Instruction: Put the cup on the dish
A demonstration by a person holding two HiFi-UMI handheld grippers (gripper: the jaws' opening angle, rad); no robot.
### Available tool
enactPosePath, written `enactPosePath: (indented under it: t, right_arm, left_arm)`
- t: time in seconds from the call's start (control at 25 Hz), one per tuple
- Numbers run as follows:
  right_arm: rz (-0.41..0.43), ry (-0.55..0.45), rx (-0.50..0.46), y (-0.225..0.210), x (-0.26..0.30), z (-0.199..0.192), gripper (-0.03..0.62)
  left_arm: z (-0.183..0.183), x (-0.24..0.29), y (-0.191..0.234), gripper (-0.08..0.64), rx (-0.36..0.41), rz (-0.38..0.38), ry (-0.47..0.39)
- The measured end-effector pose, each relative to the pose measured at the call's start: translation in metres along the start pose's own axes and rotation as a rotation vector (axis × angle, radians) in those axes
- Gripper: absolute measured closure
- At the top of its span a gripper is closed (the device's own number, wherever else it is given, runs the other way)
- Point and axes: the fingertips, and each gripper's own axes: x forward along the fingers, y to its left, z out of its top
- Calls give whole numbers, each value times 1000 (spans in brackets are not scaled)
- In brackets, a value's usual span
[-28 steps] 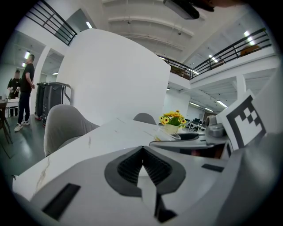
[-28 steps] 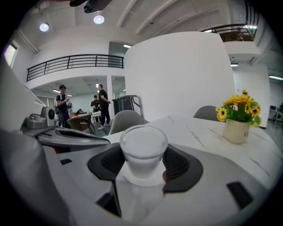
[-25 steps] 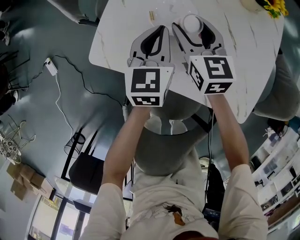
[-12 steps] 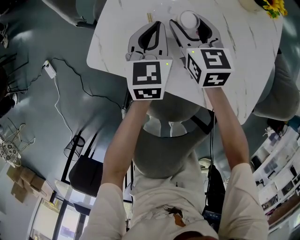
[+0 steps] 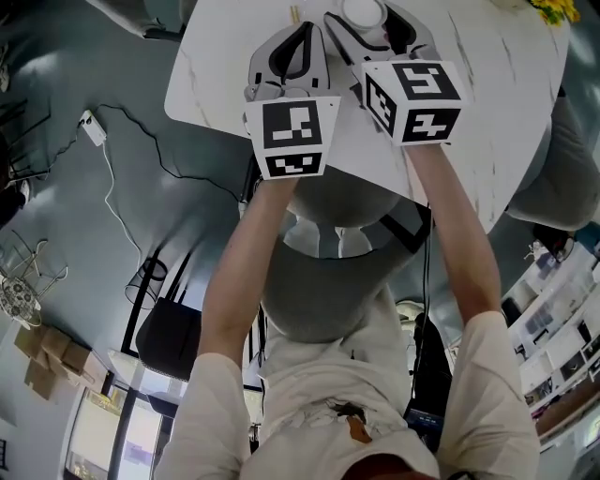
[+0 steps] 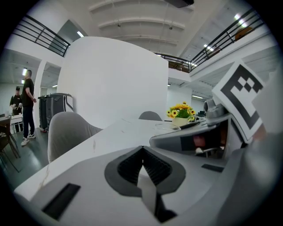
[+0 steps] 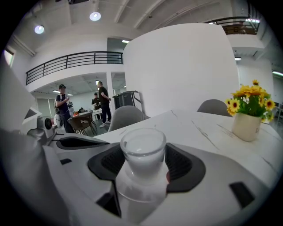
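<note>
Over the near edge of the white, grey-veined round table point(image 5: 487, 103), a small translucent white cup point(image 7: 142, 154) is gripped between the dark pads of the right gripper point(image 5: 367, 21). The left gripper point(image 6: 142, 155) is held alongside, jaws pressed together on nothing. A shallow clear glass dish point(image 6: 167, 127) is seen farther along the tabletop, near a pot of yellow flowers point(image 6: 180, 114); the cup is not on it.

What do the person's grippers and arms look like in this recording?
The left gripper and right gripper both have pale grey shells. Their fingers are lined with black ribbed pads. Each carries a white cube with black square markers at the rear. The person wears a light short-sleeved top, and no cables show.
</note>
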Motion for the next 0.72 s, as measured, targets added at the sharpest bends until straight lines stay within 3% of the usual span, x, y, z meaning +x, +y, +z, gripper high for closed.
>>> enactPosePath:
  t: [0.72]
  right_arm:
    - [-45, -7, 22, -6, -11, 1, 324]
  left_arm:
    - [6, -18, -4, 557, -27, 24, -24]
